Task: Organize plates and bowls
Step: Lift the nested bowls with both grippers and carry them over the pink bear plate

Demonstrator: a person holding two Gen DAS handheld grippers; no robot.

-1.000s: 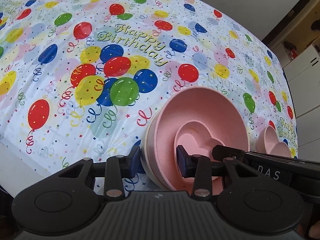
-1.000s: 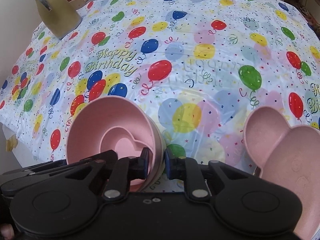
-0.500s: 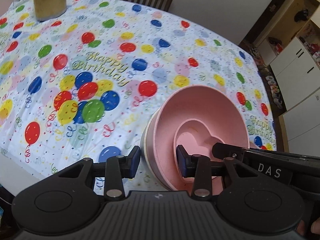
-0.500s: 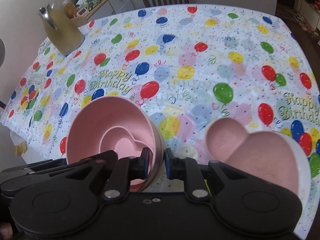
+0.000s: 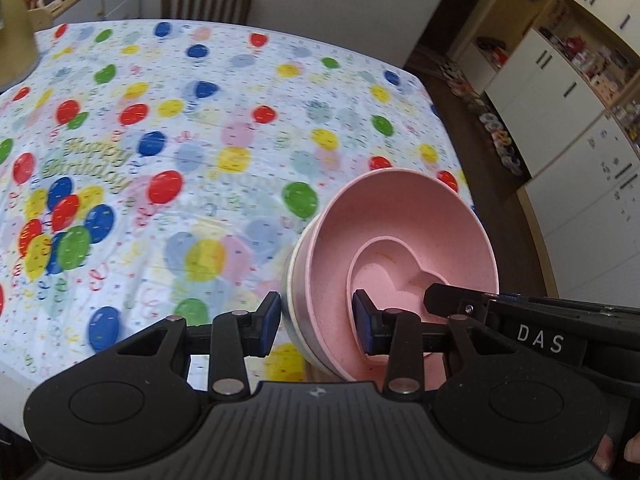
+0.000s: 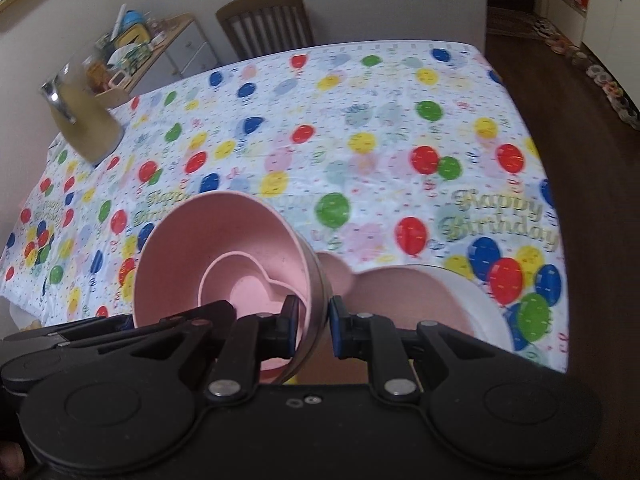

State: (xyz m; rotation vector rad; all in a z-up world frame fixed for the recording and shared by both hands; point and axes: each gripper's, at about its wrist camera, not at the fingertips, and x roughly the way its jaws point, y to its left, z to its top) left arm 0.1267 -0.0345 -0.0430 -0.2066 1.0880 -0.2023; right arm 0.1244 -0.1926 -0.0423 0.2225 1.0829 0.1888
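Left gripper (image 5: 316, 322) and right gripper (image 6: 314, 326) each clamp opposite rims of the pink bowl stack (image 5: 404, 256), now raised higher than before.

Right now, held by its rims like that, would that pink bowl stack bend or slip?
The bowl stack looks like rigid plastic, so it probably won't bend. Both sets of jaws pinch only its thin rims, so it might slip. The heart dish nested inside could slide out if tipped.

The stack of pink bowls (image 5: 384, 240), gripped on its rim by both claws, has risen well above the tabletop (image 5: 224, 128) and drifted over the heart-shaped plate (image 6: 400, 296) near the right edge.
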